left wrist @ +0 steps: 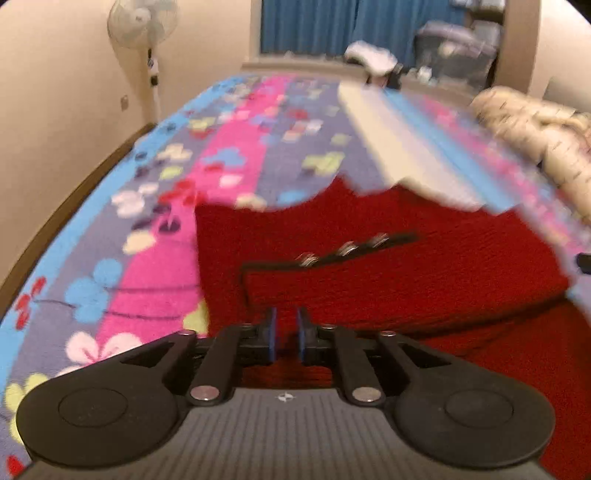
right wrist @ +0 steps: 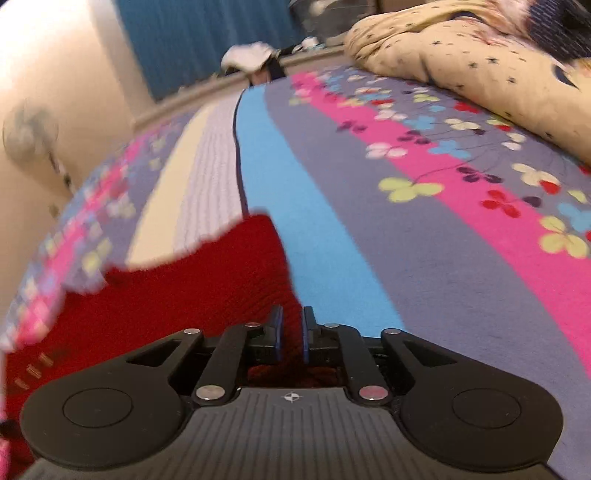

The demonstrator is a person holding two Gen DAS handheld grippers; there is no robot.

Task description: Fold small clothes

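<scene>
A red knit garment (left wrist: 406, 266) with a dark placket and three metal buttons (left wrist: 347, 249) lies partly folded on the flowered bed blanket (left wrist: 240, 155). My left gripper (left wrist: 286, 317) hovers low over its near left part. Its blue pads stand a little apart and open, with only flat red knit showing in the gap. In the right wrist view the same garment (right wrist: 184, 295) spreads to the left. My right gripper (right wrist: 292, 317) is at its right edge, shut on a bunched strip of the red knit that runs between the pads.
A cream and white striped cloth (left wrist: 399, 140) lies beyond the garment on the blanket (right wrist: 406, 221). A cream star-print duvet (right wrist: 461, 66) is piled at the far right. A standing fan (left wrist: 142, 22) is by the left wall, and blue curtains (left wrist: 306, 26) hang behind the bed.
</scene>
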